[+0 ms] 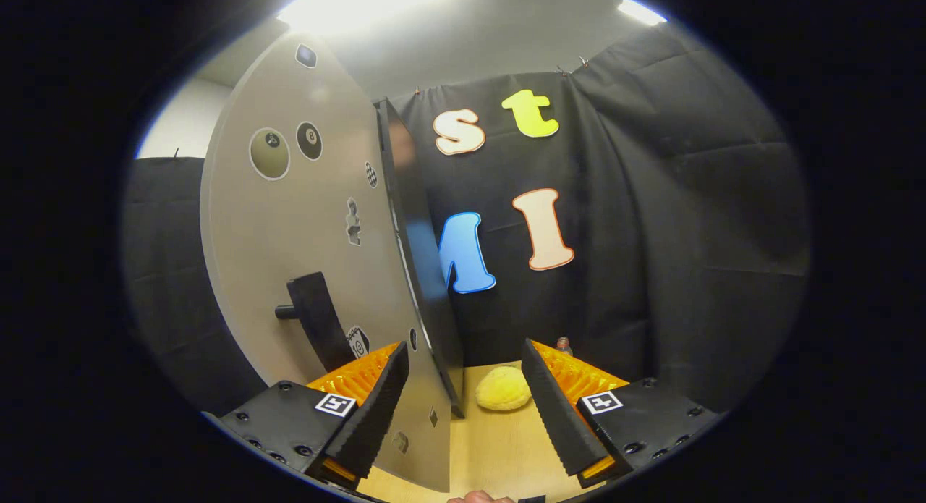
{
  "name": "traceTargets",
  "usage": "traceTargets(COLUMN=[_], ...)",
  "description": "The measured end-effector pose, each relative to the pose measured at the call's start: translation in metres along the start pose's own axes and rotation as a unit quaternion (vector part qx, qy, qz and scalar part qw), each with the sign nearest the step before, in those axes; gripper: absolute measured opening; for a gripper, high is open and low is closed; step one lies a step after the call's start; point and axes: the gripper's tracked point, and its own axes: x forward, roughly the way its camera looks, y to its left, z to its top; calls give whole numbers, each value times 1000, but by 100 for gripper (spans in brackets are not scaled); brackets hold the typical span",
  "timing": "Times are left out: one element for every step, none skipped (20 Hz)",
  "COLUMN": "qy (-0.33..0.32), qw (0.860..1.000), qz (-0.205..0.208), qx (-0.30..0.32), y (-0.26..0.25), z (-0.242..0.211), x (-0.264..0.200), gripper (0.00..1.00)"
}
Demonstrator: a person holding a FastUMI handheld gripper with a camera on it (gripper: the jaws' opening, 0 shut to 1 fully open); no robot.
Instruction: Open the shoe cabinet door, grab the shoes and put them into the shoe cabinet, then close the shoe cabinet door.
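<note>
The cabinet door [289,235] stands swung open, its free edge between my tongs [463,402], its black handle [315,318] just ahead of the left finger. The tongs gape wide, holding nothing. A yellow slipper [503,389] lies on the desk [499,445] just beyond them. I judge opening done; next I reach past the door's edge for it.

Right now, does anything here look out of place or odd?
Nothing looks damaged or spilled. The grey cabinet door with stickers stands ajar between the open fingers, and a fluffy yellow object lies alone on the wooden surface just beyond them.
</note>
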Motion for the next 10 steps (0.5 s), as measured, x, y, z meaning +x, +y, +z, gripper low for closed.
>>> traceTargets(qy=[-2, -2, -3, -3, -5, -7, -10, -12, -14, -15], qw=[1000, 1000, 1000, 1000, 999, 999, 999, 998, 997, 997], qz=[-2, -9, -17, -25, -35, -42, -50, -57, -62, -65], qx=[7, 10, 11, 8, 2, -7, -18, -26, -33, -38], y=[0, 1, 2, 3, 4, 7, 10, 13, 17, 26], z=[0, -1, -1, -1, 0, 1, 2, 2, 2, 0], x=[1, 0, -1, -1, -2, -3, -3, -5, -6, -10], gripper=[97, 97, 97, 97, 97, 97, 97, 97, 97, 97])
